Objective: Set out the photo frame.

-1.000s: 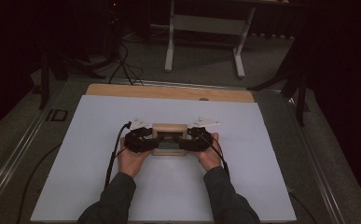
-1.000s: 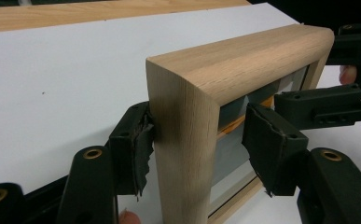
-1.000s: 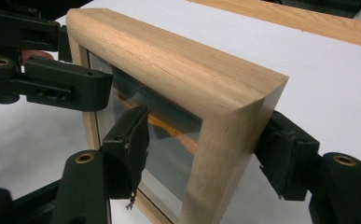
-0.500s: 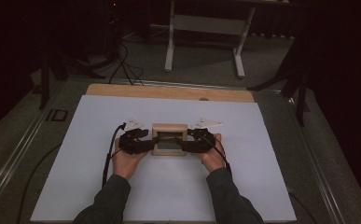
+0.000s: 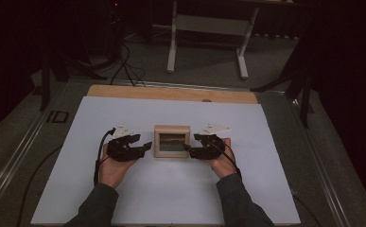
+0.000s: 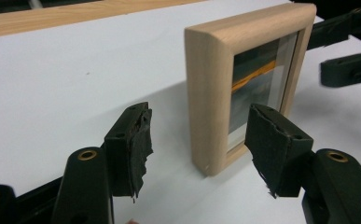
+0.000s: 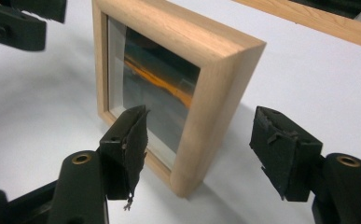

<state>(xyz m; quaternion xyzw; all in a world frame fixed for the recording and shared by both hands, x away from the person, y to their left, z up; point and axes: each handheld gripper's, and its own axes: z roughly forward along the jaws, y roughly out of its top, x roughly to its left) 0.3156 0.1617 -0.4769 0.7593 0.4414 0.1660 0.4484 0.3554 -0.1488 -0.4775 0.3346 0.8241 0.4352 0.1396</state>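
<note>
A small light-wood picture frame (image 5: 171, 141) stands upright in the middle of the white sheet (image 5: 124, 113), with a dark picture crossed by an orange streak behind its glass. My left gripper (image 5: 145, 146) sits just left of it, open. In the left gripper view the frame's near edge (image 6: 211, 93) stands between and slightly ahead of the gripper (image 6: 201, 149), whose pads (image 6: 134, 149) do not touch it. My right gripper (image 5: 186, 149) is open at the frame's right side. Its pads (image 7: 127, 149) flank the frame's corner (image 7: 215, 84) with gaps on both sides.
A wooden board edge (image 5: 171, 93) runs along the far side of the sheet. A black cable (image 5: 98, 158) trails from the left gripper toward the near edge. Beyond the table, a white stand (image 5: 209, 28) and cables lie on the floor.
Both hands have drawn outward from the frame, the left one more. The frame now stands free between the open jaws in about the same spot.
</note>
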